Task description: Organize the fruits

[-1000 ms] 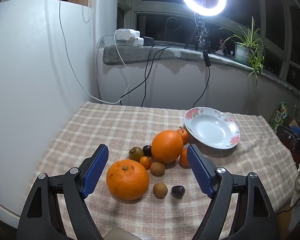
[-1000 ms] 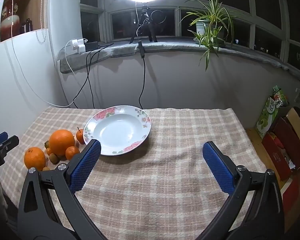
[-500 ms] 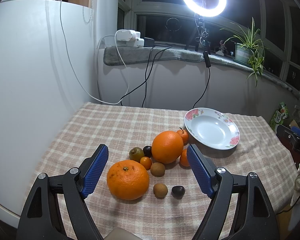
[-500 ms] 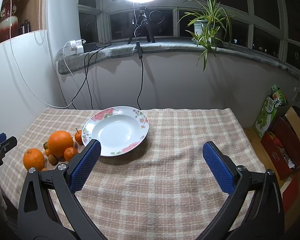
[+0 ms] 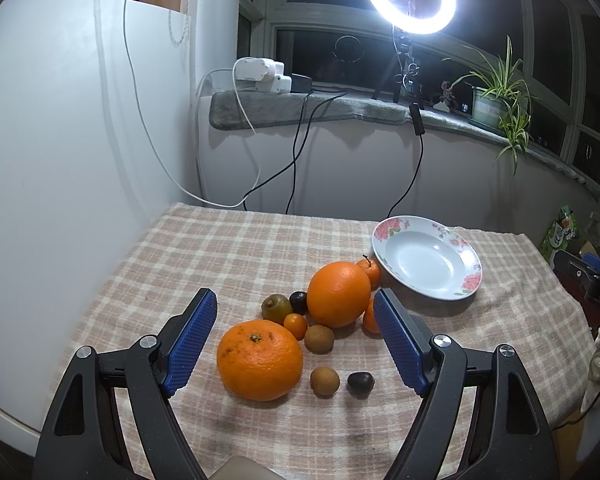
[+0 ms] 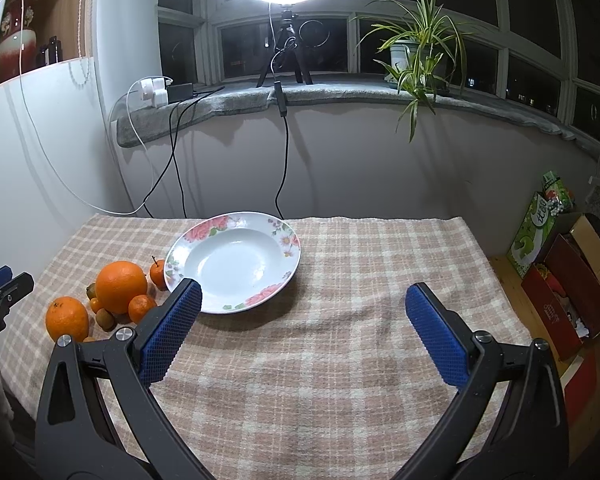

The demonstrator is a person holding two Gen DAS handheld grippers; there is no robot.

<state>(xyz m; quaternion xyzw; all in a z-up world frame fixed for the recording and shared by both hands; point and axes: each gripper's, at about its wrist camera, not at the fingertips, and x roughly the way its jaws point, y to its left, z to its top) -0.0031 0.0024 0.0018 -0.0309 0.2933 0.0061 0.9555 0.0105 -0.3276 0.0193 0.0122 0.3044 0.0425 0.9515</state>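
Left wrist view is little changed from a second ago: the left gripper (image 5: 294,338) is held spread above the large orange citrus fruit (image 5: 259,360), nothing clamped. The white floral-rimmed plate (image 6: 236,264), empty, lies ahead-left of the spread, empty right gripper (image 6: 300,330); bare checked cloth (image 6: 360,264) lies ahead

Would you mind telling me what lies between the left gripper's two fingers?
In the left wrist view, the open left gripper frames the nearest big orange, a kumquat and a small brown fruit.
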